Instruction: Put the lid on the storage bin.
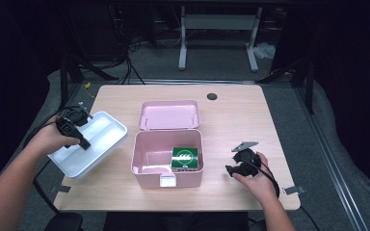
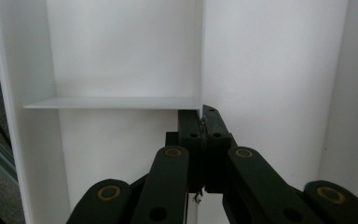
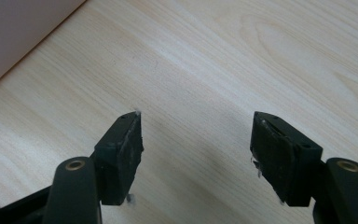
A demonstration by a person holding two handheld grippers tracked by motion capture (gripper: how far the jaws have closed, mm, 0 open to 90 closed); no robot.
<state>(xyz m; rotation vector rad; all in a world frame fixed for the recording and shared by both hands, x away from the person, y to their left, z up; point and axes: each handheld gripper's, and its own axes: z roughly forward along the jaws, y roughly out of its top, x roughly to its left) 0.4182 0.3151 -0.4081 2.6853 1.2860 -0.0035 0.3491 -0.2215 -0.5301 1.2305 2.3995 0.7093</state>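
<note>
The white divided tray [image 1: 103, 139] sits at the table's left edge, just beside the open pink storage box [image 1: 144, 166], and your left gripper [image 1: 84, 143] has its jaws closed on the tray's thin centre divider [image 2: 200, 56], likely the handiest wall to lift or drag it by. Your right gripper [image 1: 231, 169] rests on the bare wood right of the box, jaws spread wide and holding nothing, probably waiting. A green packet [image 1: 184, 158] lies in the box. The pale wooden table [image 1: 236, 120] stands on grey carpet in a dark room.
</note>
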